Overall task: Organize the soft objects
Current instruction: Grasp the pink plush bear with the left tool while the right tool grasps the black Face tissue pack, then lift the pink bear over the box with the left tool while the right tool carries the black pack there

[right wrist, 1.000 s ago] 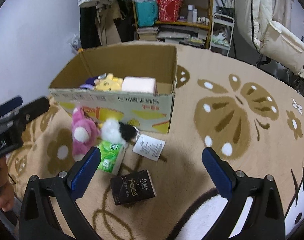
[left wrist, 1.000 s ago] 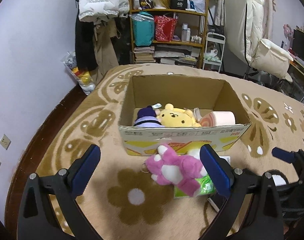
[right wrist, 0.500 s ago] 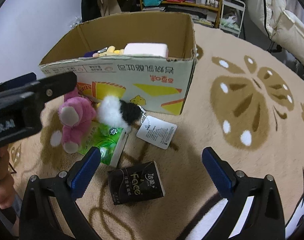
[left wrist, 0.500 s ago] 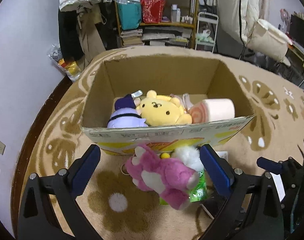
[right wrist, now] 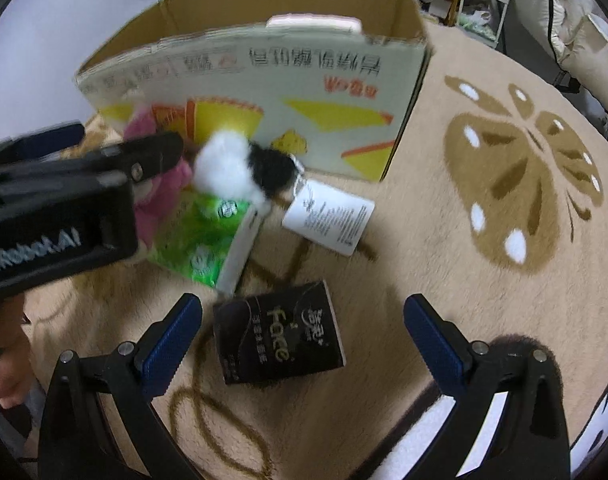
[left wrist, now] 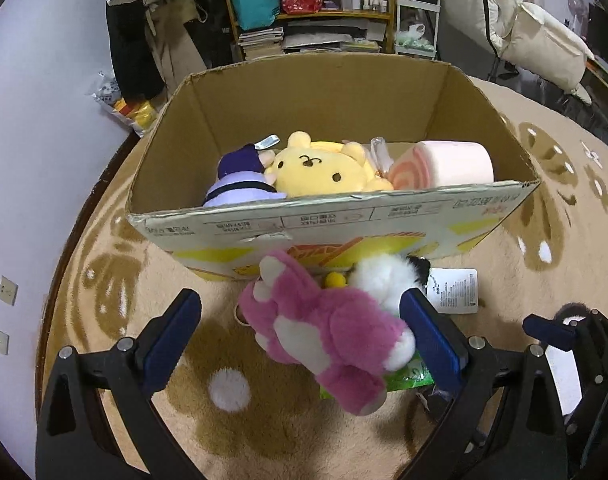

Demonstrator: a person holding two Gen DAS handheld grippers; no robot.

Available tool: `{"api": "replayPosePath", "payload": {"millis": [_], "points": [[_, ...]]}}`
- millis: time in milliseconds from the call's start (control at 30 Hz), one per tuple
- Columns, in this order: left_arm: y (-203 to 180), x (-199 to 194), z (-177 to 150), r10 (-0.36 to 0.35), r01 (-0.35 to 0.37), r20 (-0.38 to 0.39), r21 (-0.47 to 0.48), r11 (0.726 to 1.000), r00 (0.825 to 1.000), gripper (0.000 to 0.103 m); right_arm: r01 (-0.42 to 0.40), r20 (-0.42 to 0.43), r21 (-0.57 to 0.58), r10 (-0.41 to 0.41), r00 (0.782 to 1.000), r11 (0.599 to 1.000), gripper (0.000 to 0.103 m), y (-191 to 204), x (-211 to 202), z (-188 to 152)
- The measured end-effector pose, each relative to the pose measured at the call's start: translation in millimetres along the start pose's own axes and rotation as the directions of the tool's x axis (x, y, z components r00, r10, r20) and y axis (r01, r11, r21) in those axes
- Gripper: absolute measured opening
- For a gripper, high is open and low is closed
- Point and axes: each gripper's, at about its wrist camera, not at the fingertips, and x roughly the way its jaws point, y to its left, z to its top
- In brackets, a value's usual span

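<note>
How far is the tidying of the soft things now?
Done: a yellow plush, a purple plush and a pink roll lie in the cardboard box. In hand: nothing; the open left gripper straddles the pink plush. Left: that, the black-and-white plush and the tissue packs.

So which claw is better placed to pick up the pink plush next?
Left. The left claw is open with the pink plush between its fingers. The right claw is open over the black tissue pack.

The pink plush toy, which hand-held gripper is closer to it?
Left. The left hand-held gripper straddles the pink plush toy, open; the right hand-held gripper hovers open over the black tissue pack, farther off.
</note>
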Motion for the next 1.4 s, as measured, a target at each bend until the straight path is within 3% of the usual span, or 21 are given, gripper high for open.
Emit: {"api": "replayPosePath", "payload": {"millis": [100,200,300,333,400,500,667,1000,1167,1400], "points": [[-1.4,-2.3,-1.9,0.02,-0.02,0.012,0.01,1.0,1.0,0.1,-0.003,-0.033,-0.01,0.003,0.999,1.0,0.098,2.8,6.4,-4.1],[0.5,-1.1,-4.1,0.032,-0.032,0.007,-0.001,0.999,0.999,0.093,-0.025,-0.047,-0.008,0.025,0.999,1.0,0.091,2.8,8.6,-6.8],[7.2,3.2,-8.0,0.011,-0.012,-0.031,-0.035,0.999,0.999,0.065,-0.051,-0.048,-0.006,0.051,0.998,0.999,0.073,2.9,7.5,-7.8],[8.9,4.9,-9.3,-0.001,-0.001,-0.047,-0.046,0.999,0.999,0.06,-0.06,-0.049,-0.006,0.059,0.997,0.998,0.068,3.4,6.7,-8.1],[14.8,9.0,-13.6,-0.046,0.04,-0.079,-0.074,0.996,0.996,0.049,-0.053,-0.048,-0.018,0.052,0.998,0.998,0.067,3.9,4.4,-7.9],[20.0,11.1,-20.4,-0.093,0.083,-0.098,-0.102,0.991,0.991,0.046,-0.036,-0.038,-0.047,0.034,0.999,0.998,0.063,5.3,1.3,-7.8],[19.9,6.1,-27.9,-0.086,0.078,-0.084,-0.092,0.993,0.993,0.043,0.004,0.004,-0.041,-0.004,1.0,0.999,0.061,5.2,-10.5,-6.6],[35.3,-18.7,-49.9,-0.066,0.061,-0.033,-0.136,0.989,0.997,0.042,-0.013,0.153,0.006,0.012,0.988,1.0,0.06,-1.3,-46.5,6.8],[41.4,-40.6,-56.1,-0.028,0.032,0.036,-0.134,0.99,0.999,0.042,-0.021,0.244,0.019,0.016,0.97,1.0,0.059,-1.5,-61.7,11.3],[40.7,-70.4,-57.5,0.026,-0.009,0.145,-0.116,0.993,0.989,0.042,-0.053,0.391,0.06,0.025,0.92,0.997,0.059,-4.1,-98.3,15.2]]}}
